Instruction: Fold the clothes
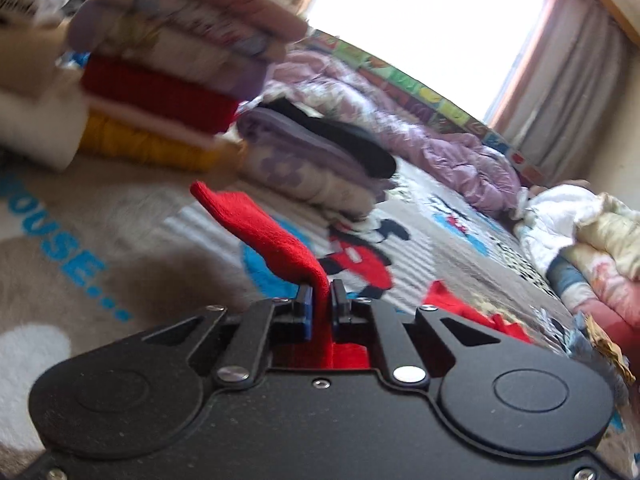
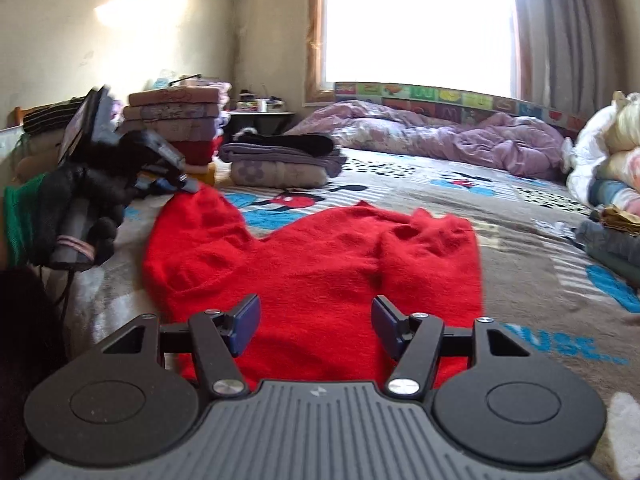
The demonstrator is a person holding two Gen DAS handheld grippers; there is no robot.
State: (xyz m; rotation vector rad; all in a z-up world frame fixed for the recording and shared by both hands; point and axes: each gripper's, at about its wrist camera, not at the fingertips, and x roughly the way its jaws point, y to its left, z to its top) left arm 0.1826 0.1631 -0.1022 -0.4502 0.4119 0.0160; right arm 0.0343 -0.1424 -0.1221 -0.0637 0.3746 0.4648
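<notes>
A red knit sweater (image 2: 316, 264) lies spread on the cartoon-print bedcover (image 2: 520, 216). My left gripper (image 1: 321, 300) is shut on a red sleeve (image 1: 276, 236) of it and lifts the cloth off the bed. In the right wrist view the left gripper (image 2: 182, 182) shows at the left, at the sleeve's far end. My right gripper (image 2: 316, 326) is open and empty, its fingers hovering over the near hem of the sweater.
A tall stack of folded clothes (image 2: 176, 120) and a lower folded pile (image 2: 280, 160) stand at the back left. A crumpled purple quilt (image 2: 460, 136) lies under the window. More bundled clothes (image 2: 608, 168) sit at the right edge.
</notes>
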